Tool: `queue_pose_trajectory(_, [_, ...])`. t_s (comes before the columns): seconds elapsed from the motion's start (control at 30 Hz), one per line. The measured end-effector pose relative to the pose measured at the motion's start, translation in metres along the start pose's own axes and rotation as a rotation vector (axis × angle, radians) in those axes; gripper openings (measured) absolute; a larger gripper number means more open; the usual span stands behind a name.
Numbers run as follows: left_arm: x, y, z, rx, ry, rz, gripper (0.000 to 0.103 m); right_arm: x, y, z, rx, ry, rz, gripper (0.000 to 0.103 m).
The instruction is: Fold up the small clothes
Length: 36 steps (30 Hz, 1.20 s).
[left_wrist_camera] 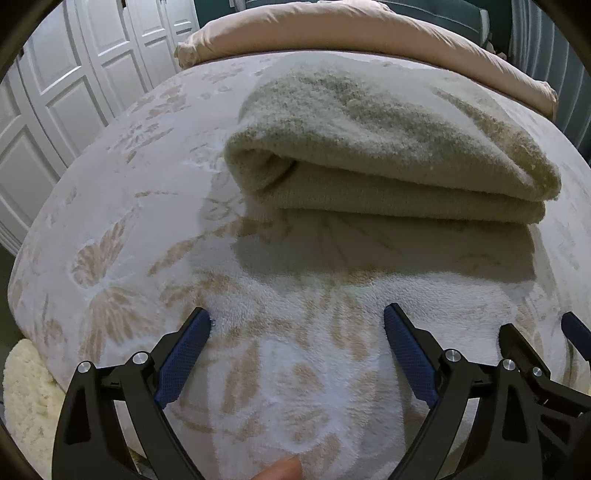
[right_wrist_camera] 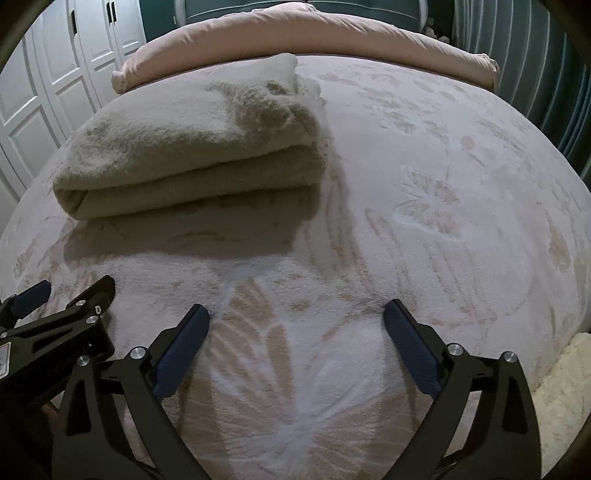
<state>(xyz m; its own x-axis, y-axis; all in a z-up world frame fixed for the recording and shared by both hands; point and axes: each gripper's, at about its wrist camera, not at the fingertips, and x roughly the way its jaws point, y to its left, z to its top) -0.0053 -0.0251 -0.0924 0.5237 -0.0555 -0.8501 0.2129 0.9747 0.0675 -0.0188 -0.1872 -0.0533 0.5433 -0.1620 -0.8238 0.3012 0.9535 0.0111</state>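
A beige fuzzy garment (left_wrist_camera: 388, 155) lies folded in a thick stack on the bed, ahead of my left gripper (left_wrist_camera: 297, 321) and slightly to the right. In the right wrist view the folded garment (right_wrist_camera: 192, 147) sits ahead and to the left of my right gripper (right_wrist_camera: 297, 317). Both grippers are open and empty, hovering over the bedspread short of the garment. The right gripper's arm (left_wrist_camera: 532, 373) shows at the lower right of the left wrist view. The left gripper (right_wrist_camera: 55, 321) shows at the lower left of the right wrist view.
The bed is covered by a white plush bedspread with tan butterfly prints (left_wrist_camera: 110, 280). A pink duvet (left_wrist_camera: 332, 33) is bunched at the far end. White panelled wardrobe doors (left_wrist_camera: 55, 92) stand to the left. A cream fluffy rug (right_wrist_camera: 565, 387) lies beside the bed.
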Motion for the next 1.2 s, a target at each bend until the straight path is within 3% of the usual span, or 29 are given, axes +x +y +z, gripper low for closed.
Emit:
queue_pose_trajectory(0.43, [0.0023,0.003,0.0034,0.007,0.018,0.008,0.093,0.0024,-0.0026,0.0015,0.002,0.008,-0.003,0.094])
queue_pose_trajectory(0.47, [0.0024,0.003,0.0035,0.006,0.019,0.015,0.098,0.0024,-0.0031,0.0016,0.003,0.007,-0.002,0.094])
queue_pose_trajectory(1.2, [0.0056,0.0045,0.0045,-0.003,0.029,0.018,0.098,0.003,-0.0023,0.0025,0.002,0.011,-0.008,0.095])
